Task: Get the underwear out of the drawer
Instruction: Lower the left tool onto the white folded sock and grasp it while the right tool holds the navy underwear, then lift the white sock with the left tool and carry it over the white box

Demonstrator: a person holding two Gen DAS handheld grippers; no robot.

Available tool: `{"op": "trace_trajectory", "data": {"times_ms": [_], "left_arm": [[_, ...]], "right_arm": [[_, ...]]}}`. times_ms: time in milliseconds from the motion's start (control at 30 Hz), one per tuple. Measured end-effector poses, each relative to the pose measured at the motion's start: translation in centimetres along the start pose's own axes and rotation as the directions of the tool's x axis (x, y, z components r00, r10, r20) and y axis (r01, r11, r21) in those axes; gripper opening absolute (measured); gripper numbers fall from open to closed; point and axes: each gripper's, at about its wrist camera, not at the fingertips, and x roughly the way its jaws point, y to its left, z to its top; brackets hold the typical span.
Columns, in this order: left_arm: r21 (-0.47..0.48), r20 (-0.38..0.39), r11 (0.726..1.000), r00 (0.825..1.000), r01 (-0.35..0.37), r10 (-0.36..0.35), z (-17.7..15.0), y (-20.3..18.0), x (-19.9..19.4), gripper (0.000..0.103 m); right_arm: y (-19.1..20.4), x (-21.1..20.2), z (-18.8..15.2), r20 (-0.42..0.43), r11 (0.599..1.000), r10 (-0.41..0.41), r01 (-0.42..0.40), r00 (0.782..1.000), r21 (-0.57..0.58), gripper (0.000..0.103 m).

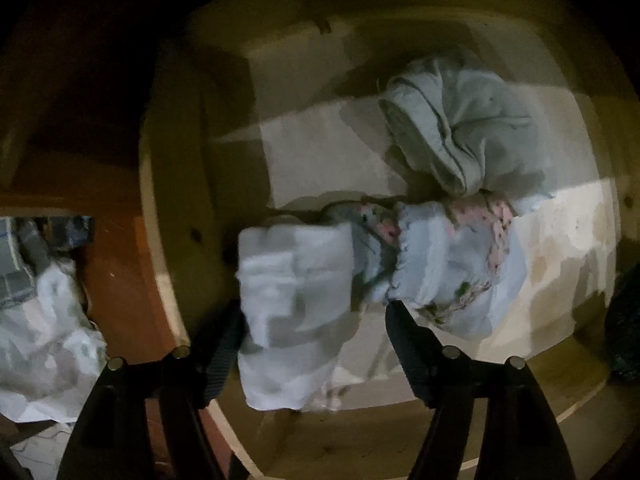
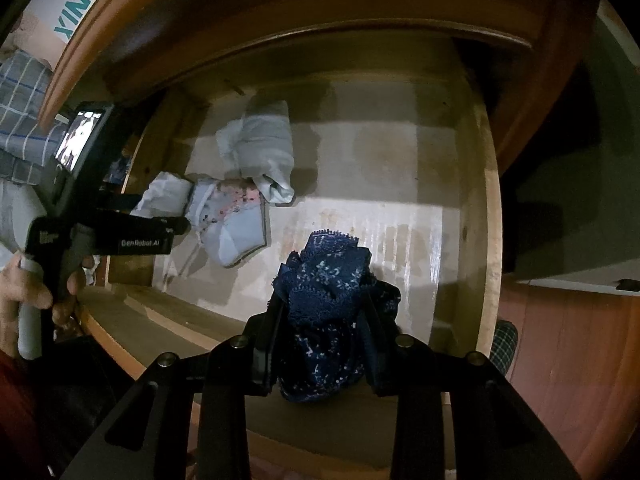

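Observation:
The open wooden drawer point(image 1: 560, 240) holds rolled underwear. In the left wrist view my left gripper point(image 1: 316, 312) is open, its fingers either side of a white folded pair point(image 1: 292, 304) that lies against the left finger. A pale blue floral pair point(image 1: 452, 264) lies to its right and a grey-blue bundle point(image 1: 452, 128) behind. In the right wrist view my right gripper point(image 2: 324, 312) is shut on a navy lace pair point(image 2: 332, 300), held above the drawer point(image 2: 400, 200) front. The left gripper point(image 2: 176, 216) shows at the left by the white pair point(image 2: 164, 196).
The brown cabinet top overhangs the drawer's back point(image 2: 320, 20). Crumpled white cloth point(image 1: 44, 340) lies outside the drawer at the left. The drawer's right wall point(image 2: 484, 200) is close to the right gripper. A box with teal lettering point(image 2: 80, 12) sits at the upper left.

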Motion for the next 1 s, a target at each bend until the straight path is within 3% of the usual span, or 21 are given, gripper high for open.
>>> {"op": "trace_trajectory", "data": {"times_ms": [67, 300, 600, 1000], "left_arm": [[0.007, -0.013, 1.000, 1.000, 0.029, -0.028, -0.3, -0.2, 0.1, 0.044], [0.006, -0.027, 0.995, 0.994, 0.102, -0.102, -1.2, -0.3, 0.4, 0.042], [-0.024, -0.091, 0.997, 0.993, 0.078, -0.080, -0.4, -0.1, 1.5, 0.049], [-0.049, 0.039, 0.995, 0.996, 0.083, -0.082, -1.9, 0.5, -1.9, 0.042]], "right_arm": [[0.1, 0.1, 0.0, -0.002, 1.000, 0.000, 0.000, 1.000, -0.003, 0.032], [0.0, 0.0, -0.1, -0.002, 1.000, 0.001, -0.001, 1.000, 0.000, 0.032], [-0.2, 0.2, 0.0, -0.010, 1.000, -0.004, 0.004, 1.000, 0.003, 0.032], [-0.2, 0.6, -0.1, -0.015, 1.000, -0.022, 0.022, 1.000, -0.001, 0.031]]}}
